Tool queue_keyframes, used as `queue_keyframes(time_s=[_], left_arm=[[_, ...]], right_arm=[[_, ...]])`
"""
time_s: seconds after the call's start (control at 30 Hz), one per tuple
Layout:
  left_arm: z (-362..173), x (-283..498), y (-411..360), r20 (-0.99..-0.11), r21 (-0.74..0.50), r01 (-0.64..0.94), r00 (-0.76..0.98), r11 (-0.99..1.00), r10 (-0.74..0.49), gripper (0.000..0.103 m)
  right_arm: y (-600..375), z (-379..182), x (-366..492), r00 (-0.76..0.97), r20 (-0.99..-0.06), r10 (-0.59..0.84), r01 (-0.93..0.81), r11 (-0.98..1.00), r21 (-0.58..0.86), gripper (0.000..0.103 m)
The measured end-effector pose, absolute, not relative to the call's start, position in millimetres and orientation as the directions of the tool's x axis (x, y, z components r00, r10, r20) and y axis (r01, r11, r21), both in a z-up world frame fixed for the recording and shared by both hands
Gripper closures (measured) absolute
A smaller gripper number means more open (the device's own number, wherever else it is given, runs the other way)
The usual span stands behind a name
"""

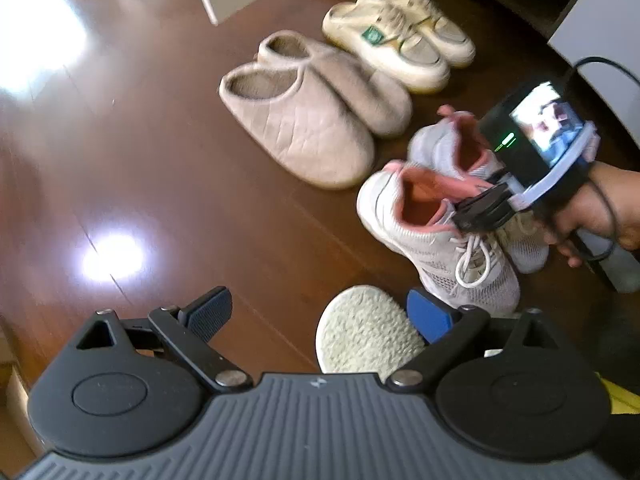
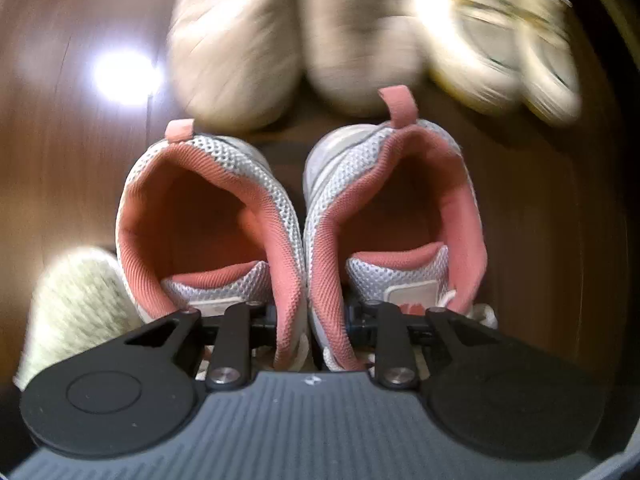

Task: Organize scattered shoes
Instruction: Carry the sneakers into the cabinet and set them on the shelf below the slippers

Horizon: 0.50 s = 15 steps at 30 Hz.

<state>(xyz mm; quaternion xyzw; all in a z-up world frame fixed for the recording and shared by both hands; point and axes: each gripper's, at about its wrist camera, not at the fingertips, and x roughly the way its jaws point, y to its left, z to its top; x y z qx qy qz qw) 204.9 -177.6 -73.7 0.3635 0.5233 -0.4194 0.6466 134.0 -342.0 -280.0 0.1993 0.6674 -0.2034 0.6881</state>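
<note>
Because the right gripper (image 2: 308,316) pinches both sneakers' (image 2: 304,216) inner collars together, the pair sets down beside the slippers (image 1: 312,120) as one unit, while the left gripper (image 1: 320,316) waits open over a fuzzy slipper (image 1: 364,332).

No word, brand or number can be read anywhere. The nearer cream shoe (image 1: 384,50) carries a small green tag (image 1: 371,35) with a pale mark on it, too small and blurred to make out. The right sneaker (image 2: 394,216) has a pale patch with red marks on its tongue (image 2: 408,294), half hidden and not legible.
</note>
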Motion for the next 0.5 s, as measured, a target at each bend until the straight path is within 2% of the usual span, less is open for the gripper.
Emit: queue_keyframes(time_s=[0.1, 0.17, 0.23, 0.37, 0.5], left_arm=[[-56.9, 199.1, -185.4, -0.979, 0.041, 0.938, 0.107, 0.345, -0.174, 0.007], [-44.0, 192.4, -200.4, -0.972, 0.052, 0.956, 0.115, 0.287, -0.204, 0.007], [-29.8, 185.4, -219.5, -0.961, 0.061, 0.973, 0.118, 0.224, -0.249, 0.007], [0.3, 174.0, -273.3, -0.919, 0.079, 0.991, 0.115, 0.109, -0.378, 0.007], [22.5, 172.5, -328.6, -0.871, 0.061, 0.997, 0.072, 0.039, -0.487, 0.007]], right_arm=[[-383.6, -229.5, 111.7, 0.094, -0.996, 0.003, 0.758, 0.648, 0.074, 0.082], [-426.8, -176.1, 94.6, 0.16, -0.987, -0.024, 0.892, 0.431, 0.134, 0.082], [-451.4, -150.0, 92.0, 0.197, -0.978, -0.066, 0.935, 0.311, 0.168, 0.082], [-517.9, -57.1, 87.6, 0.275, -0.923, -0.268, 0.961, 0.094, 0.259, 0.081], [-577.9, 22.3, 102.7, 0.239, -0.845, -0.479, 0.967, 0.033, 0.254, 0.081]])
